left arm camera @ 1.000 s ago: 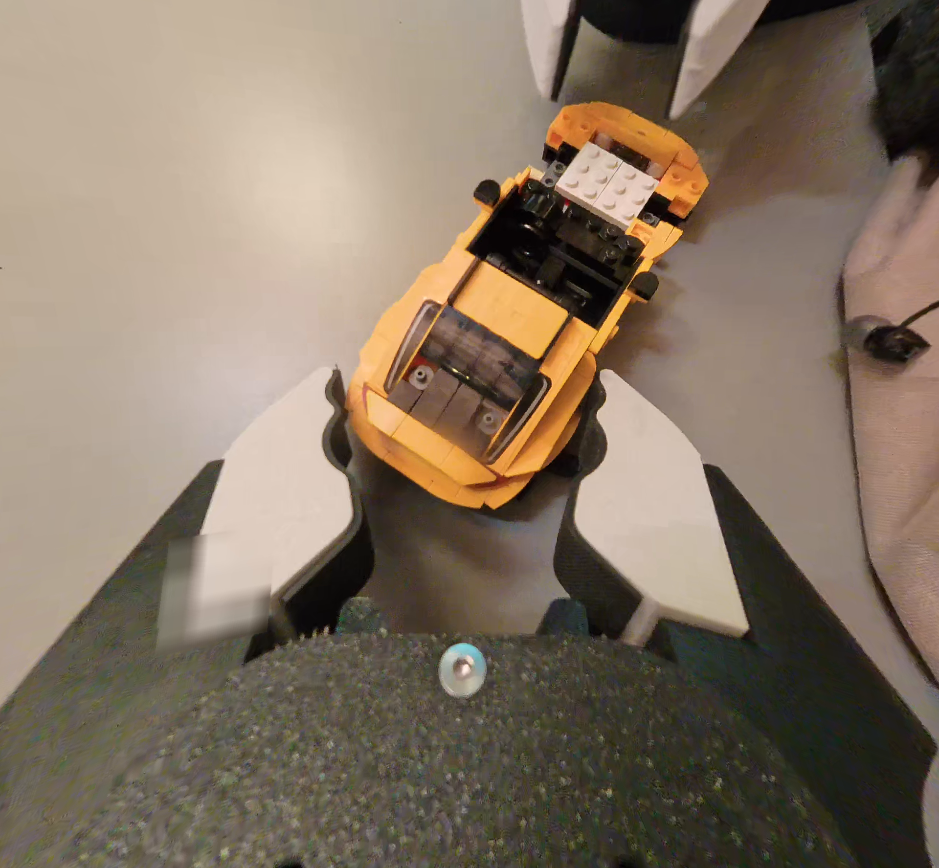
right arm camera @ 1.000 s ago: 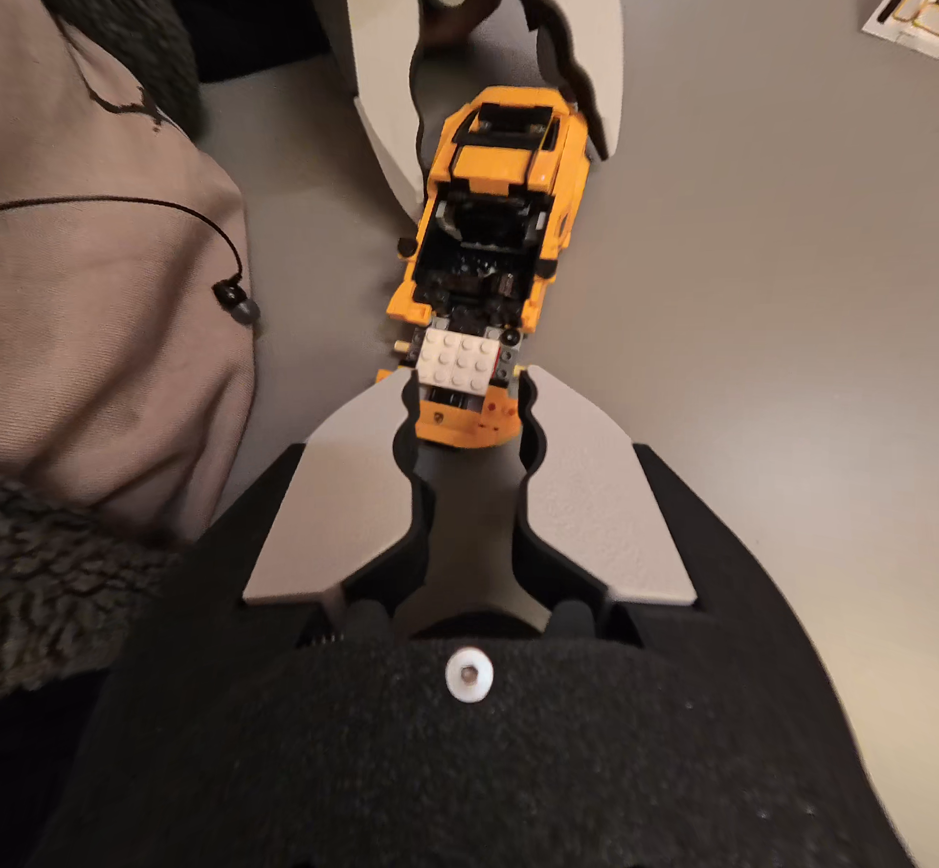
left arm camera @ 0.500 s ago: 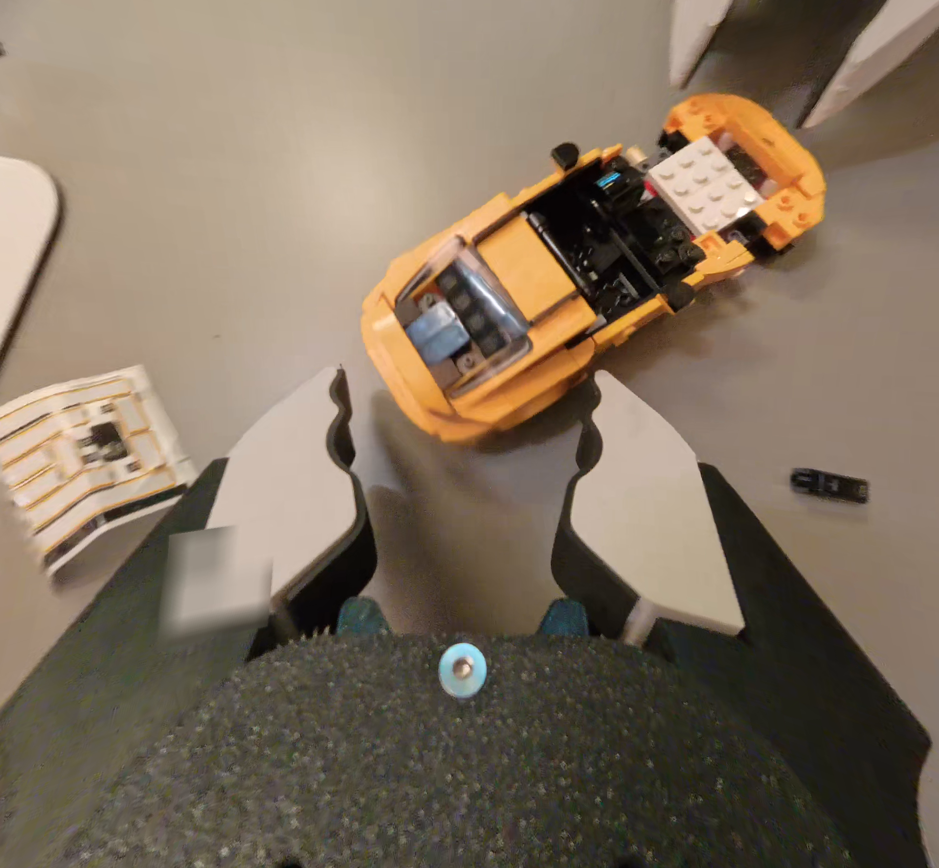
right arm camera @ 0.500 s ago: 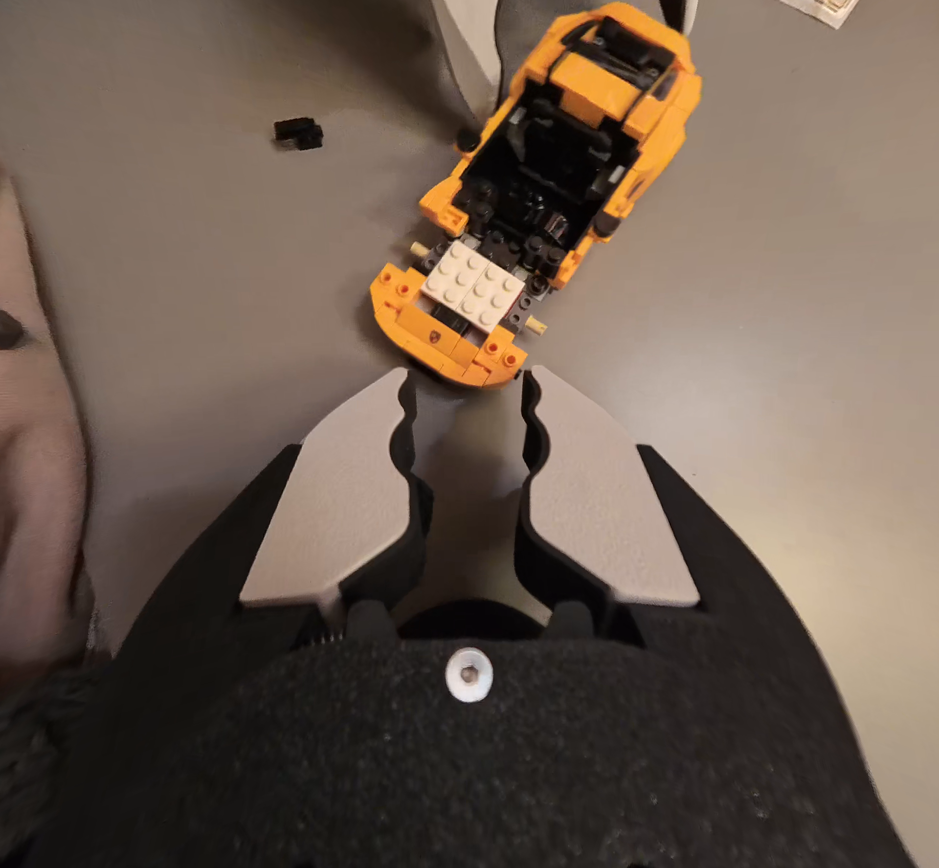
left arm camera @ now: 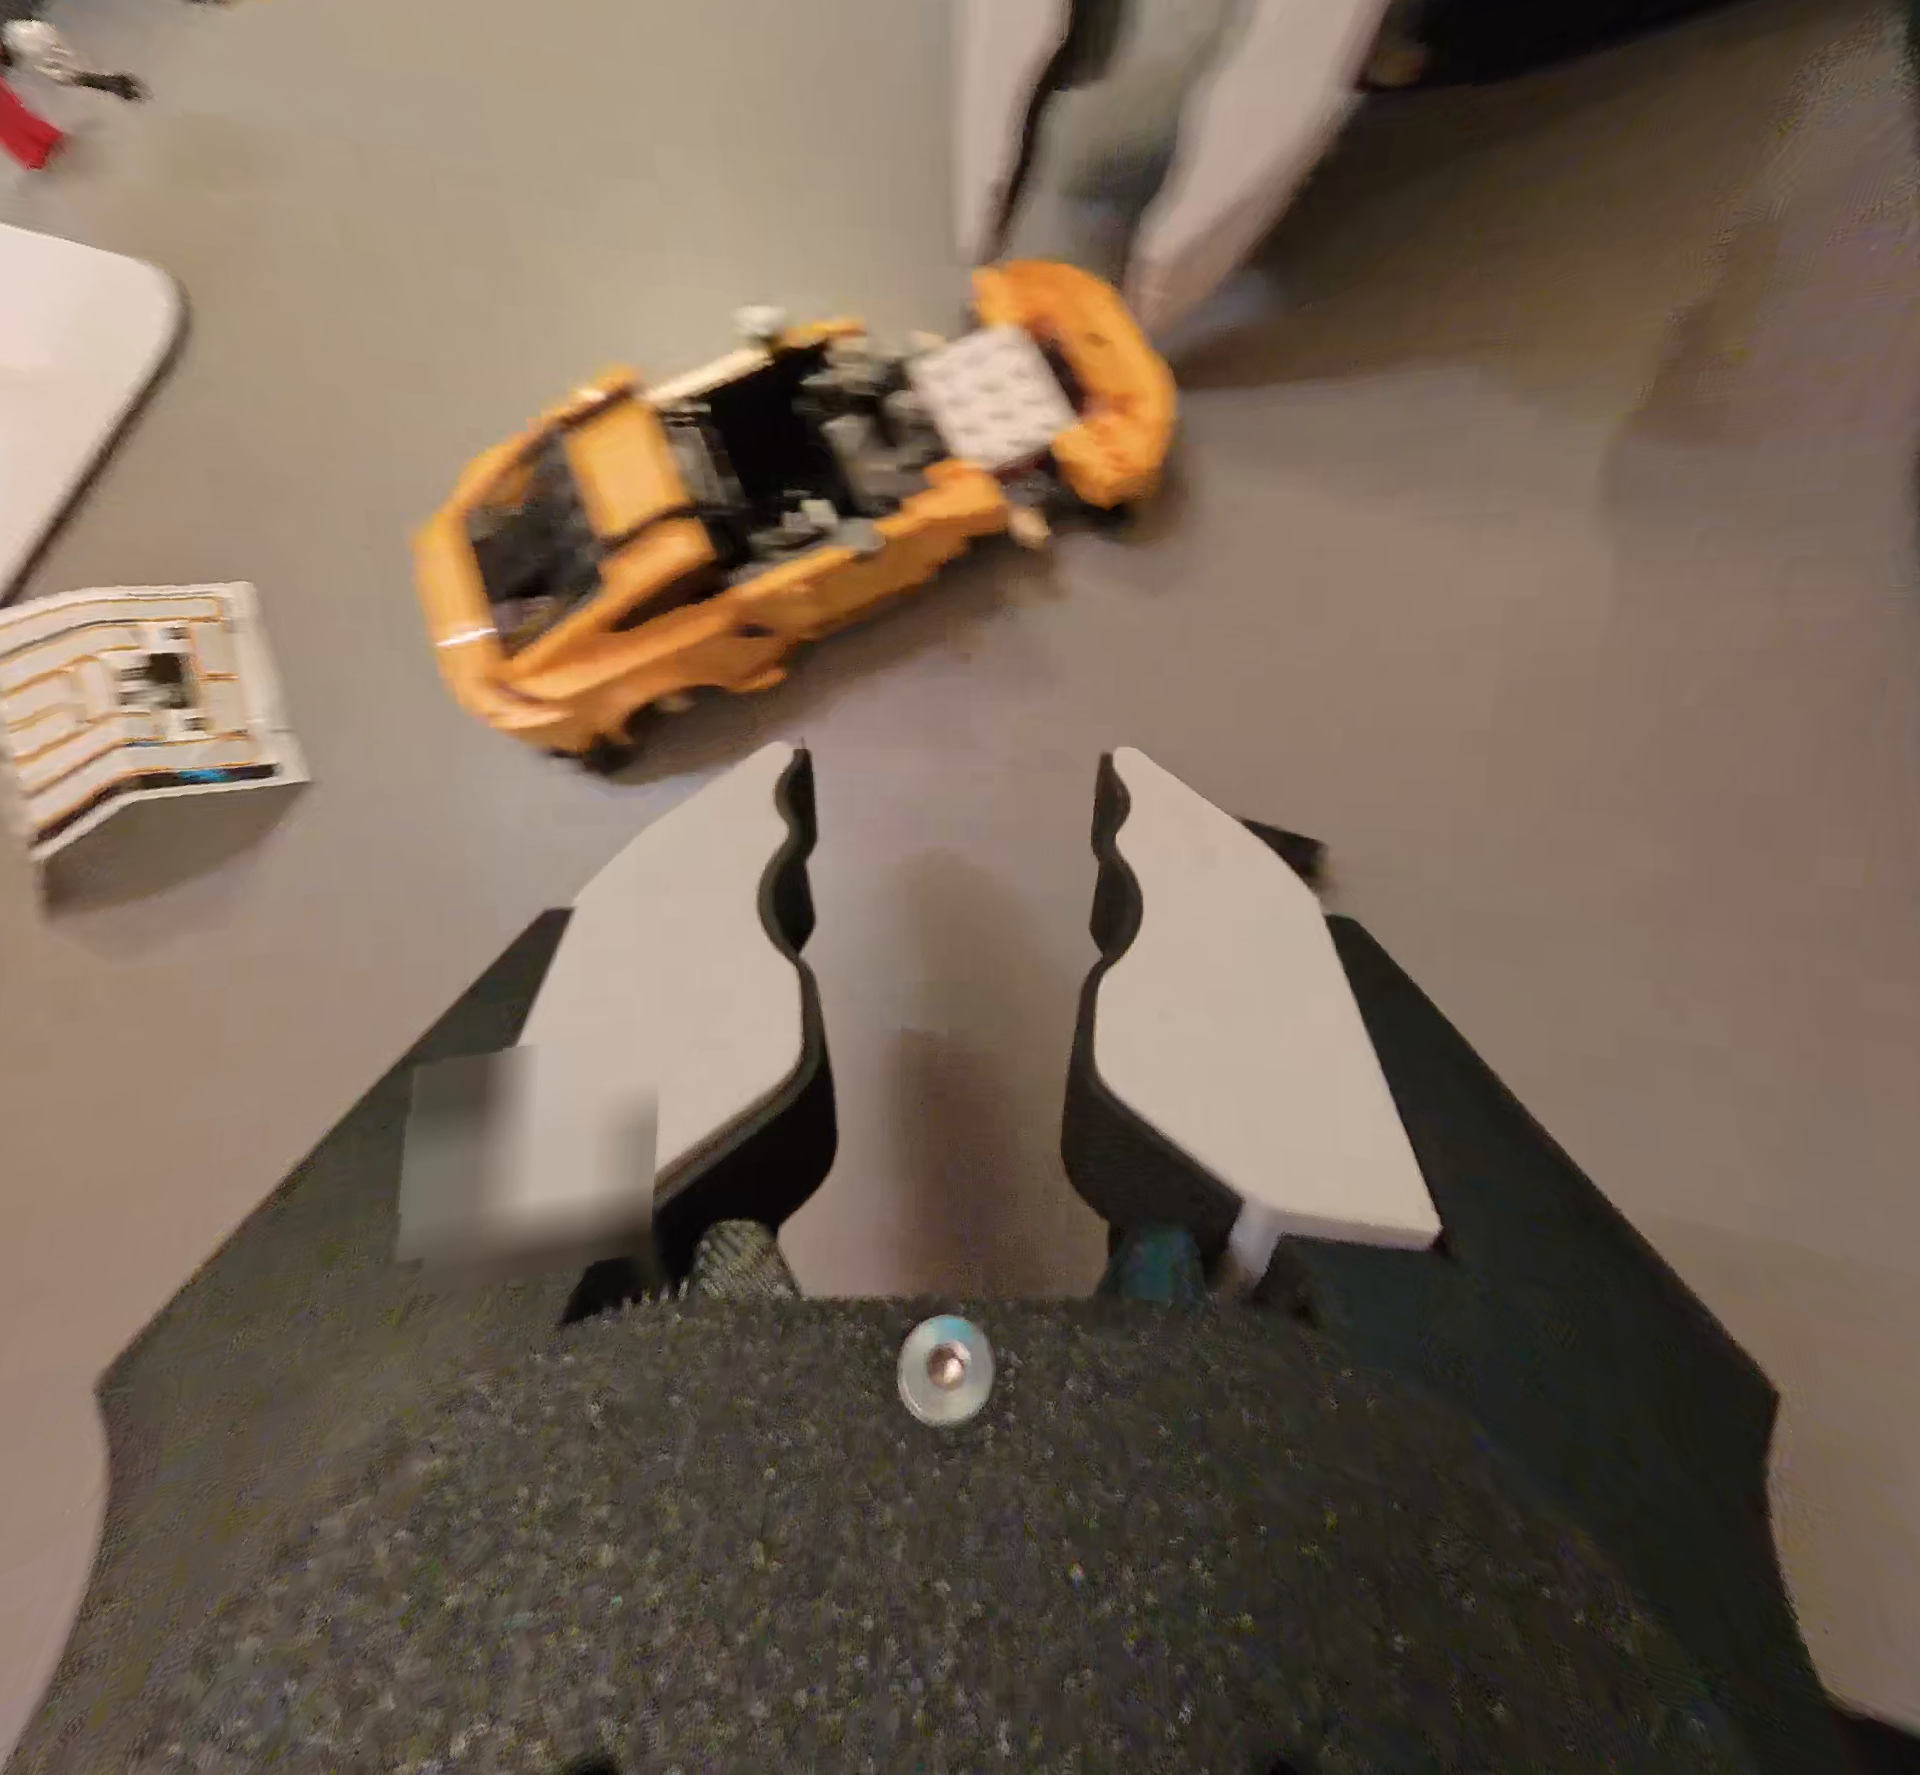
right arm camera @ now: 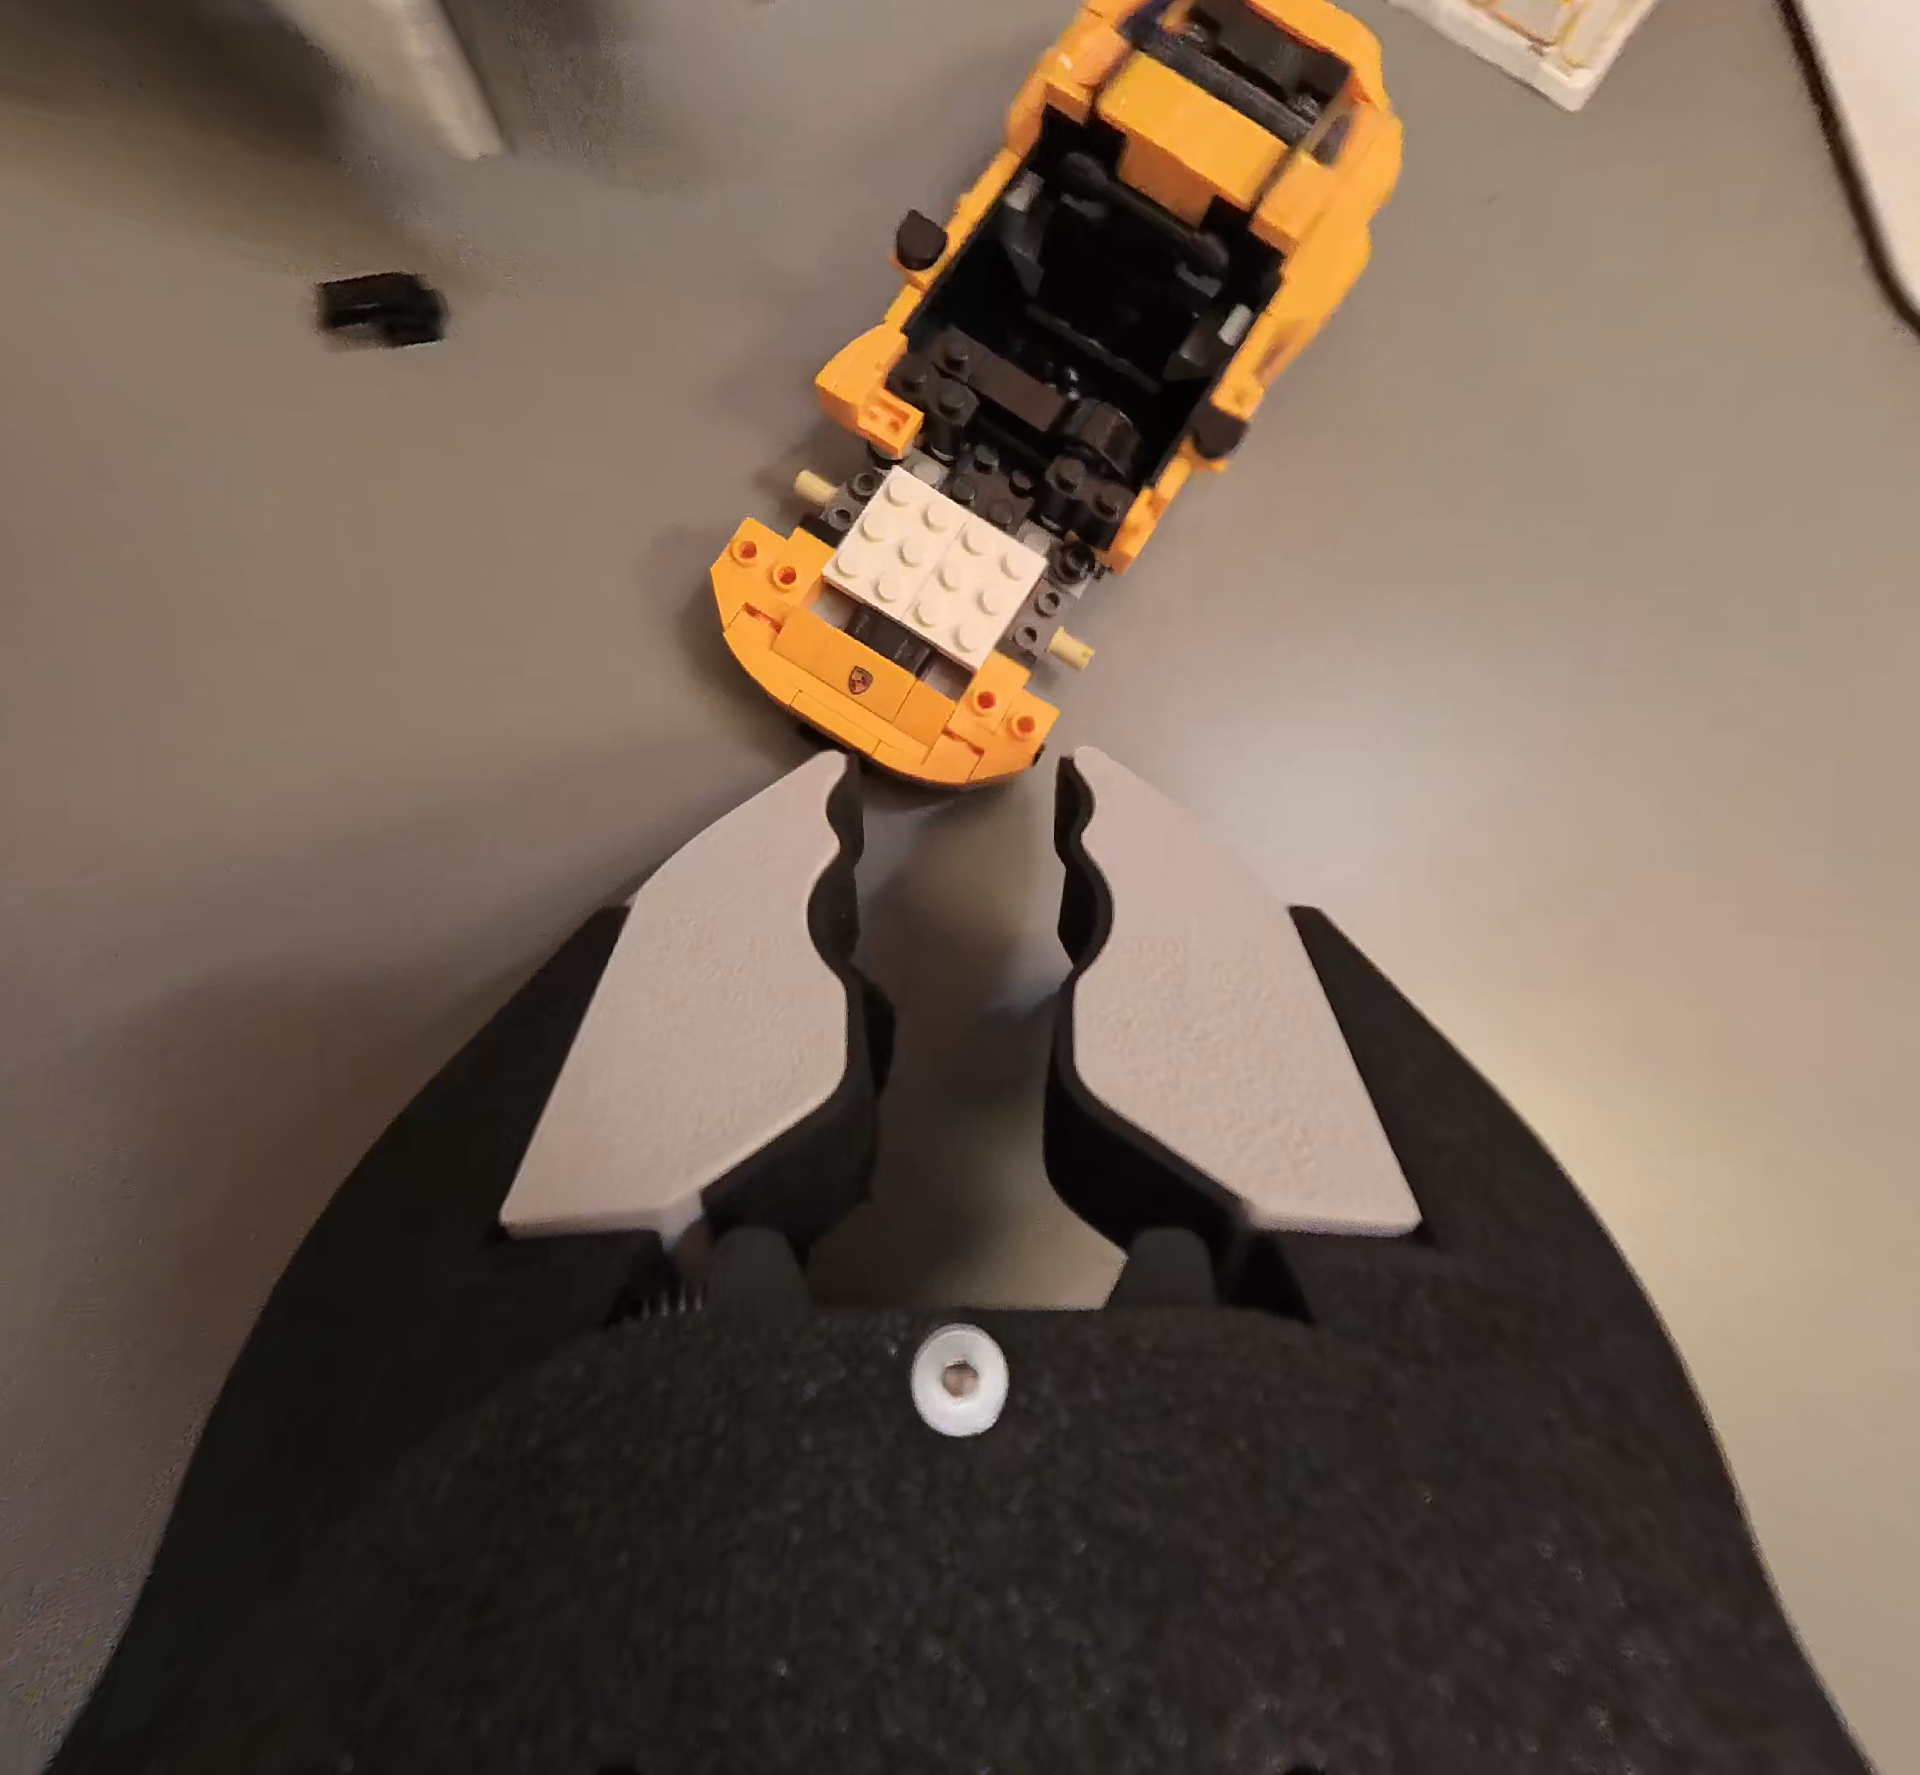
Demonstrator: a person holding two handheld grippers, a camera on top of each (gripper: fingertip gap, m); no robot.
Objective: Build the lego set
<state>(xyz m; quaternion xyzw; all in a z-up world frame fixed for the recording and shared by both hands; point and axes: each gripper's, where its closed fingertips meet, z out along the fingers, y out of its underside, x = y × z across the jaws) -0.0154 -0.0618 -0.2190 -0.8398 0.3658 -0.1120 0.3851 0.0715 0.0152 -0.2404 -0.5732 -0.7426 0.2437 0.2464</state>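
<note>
Right gripper (right arm camera: 951, 769) you held spread and empty just off the nose of the orange car (right arm camera: 1101, 354); left gripper (left arm camera: 951, 769), also spread, sat near its flank, likely leaving the roofless cabin reachable

The toy car (right arm camera: 1132, 354) is orange with a black inside and a white bumpy plate (right arm camera: 935, 577). The worktop (right arm camera: 312, 634) is grey.

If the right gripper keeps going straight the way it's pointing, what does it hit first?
Most likely the orange lego car: its front bumper lies just ahead of the open right gripper, roughly centred between the fingertips. Height above the table is unclear.
</note>
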